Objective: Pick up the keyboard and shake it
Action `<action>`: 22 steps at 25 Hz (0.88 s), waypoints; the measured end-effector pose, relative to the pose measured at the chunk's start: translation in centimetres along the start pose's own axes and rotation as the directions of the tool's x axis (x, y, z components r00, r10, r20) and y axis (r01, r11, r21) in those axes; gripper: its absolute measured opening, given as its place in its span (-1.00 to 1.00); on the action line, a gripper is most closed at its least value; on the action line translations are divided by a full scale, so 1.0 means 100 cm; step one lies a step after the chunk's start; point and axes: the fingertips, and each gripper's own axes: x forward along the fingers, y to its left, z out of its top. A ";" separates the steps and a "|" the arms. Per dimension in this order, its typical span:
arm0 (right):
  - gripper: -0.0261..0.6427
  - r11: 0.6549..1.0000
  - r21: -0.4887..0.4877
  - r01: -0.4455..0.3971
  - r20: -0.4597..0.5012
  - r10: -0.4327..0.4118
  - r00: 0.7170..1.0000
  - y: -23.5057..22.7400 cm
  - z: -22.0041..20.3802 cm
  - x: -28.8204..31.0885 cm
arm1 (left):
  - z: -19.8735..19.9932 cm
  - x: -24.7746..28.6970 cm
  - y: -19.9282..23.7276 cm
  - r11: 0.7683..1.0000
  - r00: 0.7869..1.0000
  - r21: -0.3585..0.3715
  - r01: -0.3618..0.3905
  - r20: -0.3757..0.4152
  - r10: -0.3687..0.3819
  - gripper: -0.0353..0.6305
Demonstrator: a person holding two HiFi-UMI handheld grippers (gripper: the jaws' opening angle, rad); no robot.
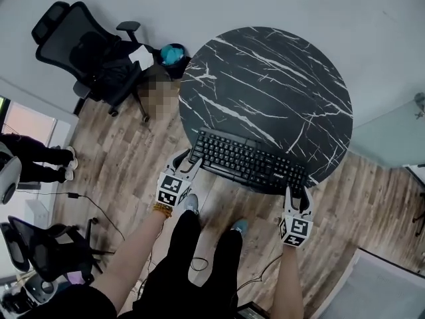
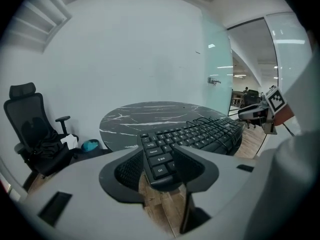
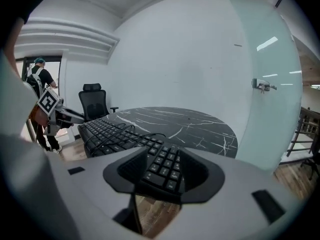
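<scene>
The wood floor [image 1: 119, 151] is filling the lower head view, partly covered by the person's own legs. The round black marble desk [image 1: 265, 78] is standing at the picture's 1 o'clock. An office chair [image 1: 86, 52] piled with dark clothes is sitting at 10 o'clock from the desk. Another person's legs [image 1: 36, 159] are showing at 9 o'clock, with the rest cut off by the frame.

The keyboard [image 1: 249, 161] is lying on the desk's 6 o'clock edge, its long axis running from 10 o'clock to 4 o'clock and its near edge reaching just past the rim. Its underside is staying hidden.

The left gripper [image 1: 189, 165] is meeting the keyboard's 9 o'clock end and the right gripper [image 1: 297, 195] its 4 o'clock end. In each gripper view the fingers are standing apart with a corner of the keyboard reaching in between them. The ribbed pad at 9 o'clock is showing bare beside the keys, while the finger at 3 o'clock is overlapping the keyboard's edge, so contact there is hard to judge.

A thin black cable [image 3: 125, 131] is looping across the keys. It is too small to make out in the head view.
</scene>
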 end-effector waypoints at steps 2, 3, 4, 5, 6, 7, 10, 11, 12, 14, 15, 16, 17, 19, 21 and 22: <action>-0.28 0.999 0.037 0.005 -0.022 -0.004 1.000 -0.012 -0.011 0.006 | -0.006 0.005 -0.002 1.000 1.000 -0.001 0.024 -0.014 -0.024 -0.27; -0.24 0.998 0.059 0.007 -0.030 -0.005 1.000 -0.017 -0.016 0.008 | -0.009 0.007 -0.002 1.000 0.999 -0.004 0.028 -0.019 -0.028 -0.26; -0.23 0.997 0.083 0.010 -0.037 -0.007 0.999 -0.021 -0.020 0.011 | -0.011 0.008 -0.001 1.000 0.999 -0.012 0.029 -0.022 -0.029 -0.24; -0.22 0.994 0.109 0.012 -0.044 -0.007 0.999 -0.024 -0.024 0.013 | -0.013 0.009 0.001 0.999 0.999 -0.025 0.029 -0.021 -0.030 -0.22; -0.21 0.990 0.139 0.011 -0.051 -0.004 0.999 -0.027 -0.027 0.015 | -0.014 0.009 0.002 0.999 0.999 -0.041 0.030 -0.018 -0.031 -0.22; -0.19 0.985 0.171 0.006 -0.055 0.003 0.998 -0.029 -0.030 0.017 | -0.014 0.009 0.003 0.998 0.999 -0.056 0.032 -0.013 -0.033 -0.20; -0.17 0.970 0.243 -0.012 -0.042 0.023 0.999 -0.032 -0.035 0.021 | -0.013 0.011 0.004 0.995 0.999 -0.086 0.044 -0.004 -0.044 -0.18; -0.17 0.967 0.255 -0.017 -0.035 0.027 0.999 -0.032 -0.034 0.021 | -0.013 0.011 0.003 0.995 0.999 -0.092 0.047 -0.002 -0.047 -0.18; -0.17 0.965 0.263 -0.023 -0.031 0.032 0.999 -0.031 -0.034 0.020 | -0.013 0.011 0.003 0.994 0.999 -0.097 0.049 -0.001 -0.050 -0.18; -0.17 0.964 0.265 -0.035 -0.032 0.046 0.998 -0.026 -0.034 0.018 | -0.014 0.011 0.003 0.992 0.999 -0.111 0.051 0.002 -0.051 -0.18; -0.17 0.965 0.259 -0.042 -0.035 0.053 0.998 -0.023 -0.035 0.017 | -0.015 0.010 0.003 0.992 0.999 -0.118 0.051 0.004 -0.051 -0.18; -0.17 0.966 0.254 -0.047 -0.038 0.059 0.998 -0.020 -0.036 0.016 | -0.016 0.010 0.003 0.991 0.999 -0.122 0.049 0.007 -0.048 -0.18; -0.17 0.966 0.253 -0.050 -0.037 0.061 0.997 -0.018 -0.036 0.015 | -0.016 0.010 0.003 0.991 0.999 -0.124 0.046 0.008 -0.045 -0.18; -0.17 0.963 0.264 -0.050 -0.032 0.061 0.998 -0.016 -0.036 0.013 | -0.016 0.008 0.003 0.991 0.999 -0.125 0.040 0.005 -0.040 -0.18; -0.17 0.961 0.273 -0.050 -0.030 0.060 0.998 -0.015 -0.038 0.009 | -0.018 0.006 0.001 0.991 0.999 -0.127 0.039 0.000 -0.039 -0.18; -0.17 0.960 0.275 -0.050 -0.030 0.061 0.998 -0.014 -0.039 0.007 | -0.019 0.004 0.000 0.991 0.999 -0.128 0.039 -0.003 -0.040 -0.18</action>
